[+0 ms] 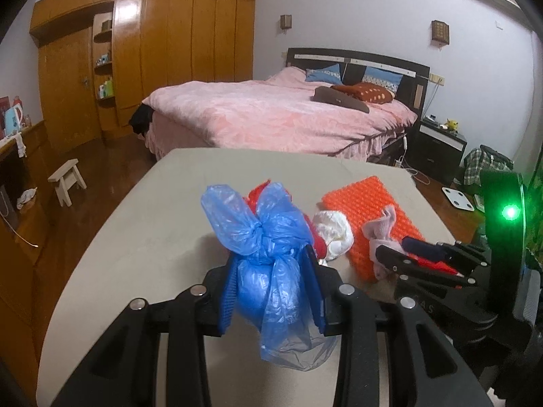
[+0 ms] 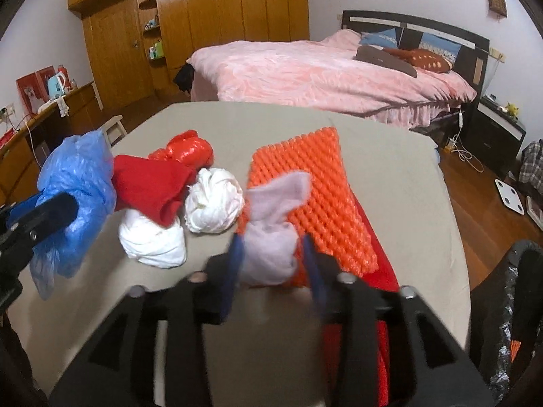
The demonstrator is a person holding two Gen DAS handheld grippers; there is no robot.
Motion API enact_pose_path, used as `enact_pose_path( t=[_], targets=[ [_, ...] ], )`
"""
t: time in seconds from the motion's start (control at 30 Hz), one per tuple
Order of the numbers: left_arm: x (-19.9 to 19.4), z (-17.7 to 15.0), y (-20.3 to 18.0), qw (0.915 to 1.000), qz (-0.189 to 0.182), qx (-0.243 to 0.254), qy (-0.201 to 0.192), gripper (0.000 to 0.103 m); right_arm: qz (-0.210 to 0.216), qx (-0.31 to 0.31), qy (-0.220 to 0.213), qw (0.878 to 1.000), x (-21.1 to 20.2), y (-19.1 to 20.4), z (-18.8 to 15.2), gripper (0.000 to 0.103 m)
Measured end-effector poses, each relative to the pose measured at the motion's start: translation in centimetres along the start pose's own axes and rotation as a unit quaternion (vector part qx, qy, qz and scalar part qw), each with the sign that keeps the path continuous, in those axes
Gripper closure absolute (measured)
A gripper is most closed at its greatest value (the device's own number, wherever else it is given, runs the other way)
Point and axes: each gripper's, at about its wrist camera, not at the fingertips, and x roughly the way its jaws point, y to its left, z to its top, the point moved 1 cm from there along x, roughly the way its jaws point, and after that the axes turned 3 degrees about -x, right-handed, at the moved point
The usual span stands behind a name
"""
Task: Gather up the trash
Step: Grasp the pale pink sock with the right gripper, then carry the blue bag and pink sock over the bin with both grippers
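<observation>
My left gripper [image 1: 271, 288] is shut on a knotted blue plastic bag [image 1: 268, 237], held above the grey table [image 1: 135, 237]; it also shows in the right wrist view [image 2: 78, 186]. My right gripper [image 2: 271, 264] is shut on a pale pink cloth wad [image 2: 275, 234], seen from the left wrist view too [image 1: 380, 234]. On the table lie an orange foam net [image 2: 315, 183], a red cloth [image 2: 152, 183], a red plastic bag [image 2: 186, 149] and two white wads [image 2: 213, 203] [image 2: 152, 244].
A black-lined trash bin [image 2: 519, 305] stands at the table's right front corner. A bed with a pink cover [image 1: 271, 115] is behind the table. A wooden wardrobe [image 1: 152, 51], a small stool [image 1: 68, 179] and a nightstand [image 1: 437, 146] stand around the room.
</observation>
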Motion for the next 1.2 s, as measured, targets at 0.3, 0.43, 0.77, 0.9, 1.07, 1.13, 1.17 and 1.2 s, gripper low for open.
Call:
enact_pose_path(
  t=[0.3, 0.43, 0.77, 0.9, 1.07, 1.13, 1.17, 1.2],
  targets=[
    [0.1, -0.2, 0.0, 1.0, 0.002, 0.001, 0.002, 0.067, 0.026, 0.012, -0.004, 1.0, -0.8, -0.3, 0.0, 0.071],
    [-0.7, 0.4, -0.8, 0.9999, -0.006, 0.004, -0.009, 0.067, 0.035, 0.026, -0.035, 0.998, -3.5, -0.7, 0.7, 0.071],
    [-2.9, 1.2, -4.4, 0.9987, -0.039, 0.02, -0.028, 0.067, -0.013, 0.047, -0.1, 0.994, -11.4, -3.9, 0.8, 0.071],
    [-3.7, 1.4, -6.8, 0.9971, -0.061, 0.033, -0.033, 0.067, -0.039, 0.054, -0.111, 0.992, -14.1, -6.0, 0.1, 0.071],
    [-4.3, 1.4, -9.9, 0.9942, -0.091, 0.045, -0.034, 0.067, -0.077, 0.065, -0.117, 0.988, -17.4, -9.1, -1.6, 0.071],
    [-4.4, 1.4, -11.2, 0.9929, -0.102, 0.052, -0.033, 0.067, -0.089, 0.069, -0.117, 0.987, -18.0, -10.0, -2.2, 0.071],
    [-4.5, 1.3, -11.9, 0.992, -0.109, 0.055, -0.032, 0.067, -0.094, 0.071, -0.116, 0.986, -18.3, -10.3, -2.4, 0.071],
    [-4.6, 1.3, -12.5, 0.9912, -0.115, 0.059, -0.031, 0.067, -0.101, 0.075, -0.117, 0.985, -18.8, -10.9, -2.9, 0.071]
  ],
)
